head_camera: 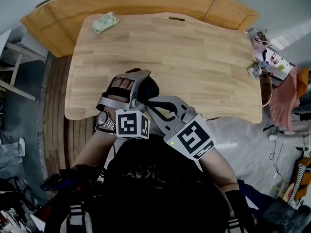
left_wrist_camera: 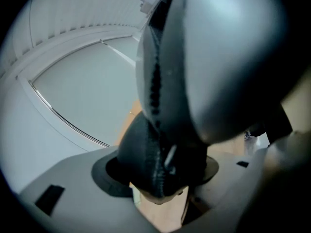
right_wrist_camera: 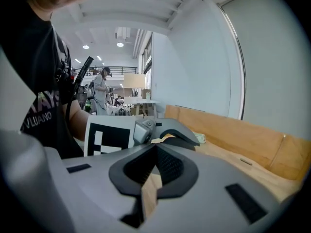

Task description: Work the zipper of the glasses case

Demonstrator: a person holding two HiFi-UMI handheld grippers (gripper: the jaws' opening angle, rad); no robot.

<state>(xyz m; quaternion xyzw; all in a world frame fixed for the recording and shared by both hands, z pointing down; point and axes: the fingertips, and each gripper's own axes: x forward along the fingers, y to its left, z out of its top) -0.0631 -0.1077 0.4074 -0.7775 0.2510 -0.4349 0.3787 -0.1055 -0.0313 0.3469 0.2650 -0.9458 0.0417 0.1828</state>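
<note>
A person at a pale wooden desk (head_camera: 194, 62) holds a dark glasses case (head_camera: 149, 87) over the desk's near edge, just in front of the chest. The left tongs (left_wrist_camera: 160, 173) are clamped on one rounded end of the case, with a black pad pressing each side. In the left gripper view the case rises from the tongs and fills much of the frame. Its zipper (left_wrist_camera: 155, 89) runs up the seam, the teeth meshed wherever they show. The small silver zipper pull (left_wrist_camera: 170, 157) sits low on the seam, just above the pads. The case is closed as far as can be seen, and what lies inside is hidden. Whether the case touches the desk cannot be told.

The right tongs (right_wrist_camera: 154, 171) are closed with nothing between them, their pads meeting at the tips. They lie just beside the left tongs, on the person's right, angled across toward them. The right gripper view shows the left gripper's marker cube (right_wrist_camera: 110, 138) and grey frame at close range. The left hand (head_camera: 120, 84) wraps its handle, a metal wristwatch (head_camera: 104, 121) on the wrist.

A light green packet (head_camera: 105, 22) lies at the desk's far left corner, well apart from the case. Small clutter (head_camera: 262, 52) sits at the desk's right edge, near a pink cloth (head_camera: 285, 101). A curved wooden panel (head_camera: 53, 23) backs the desk.
</note>
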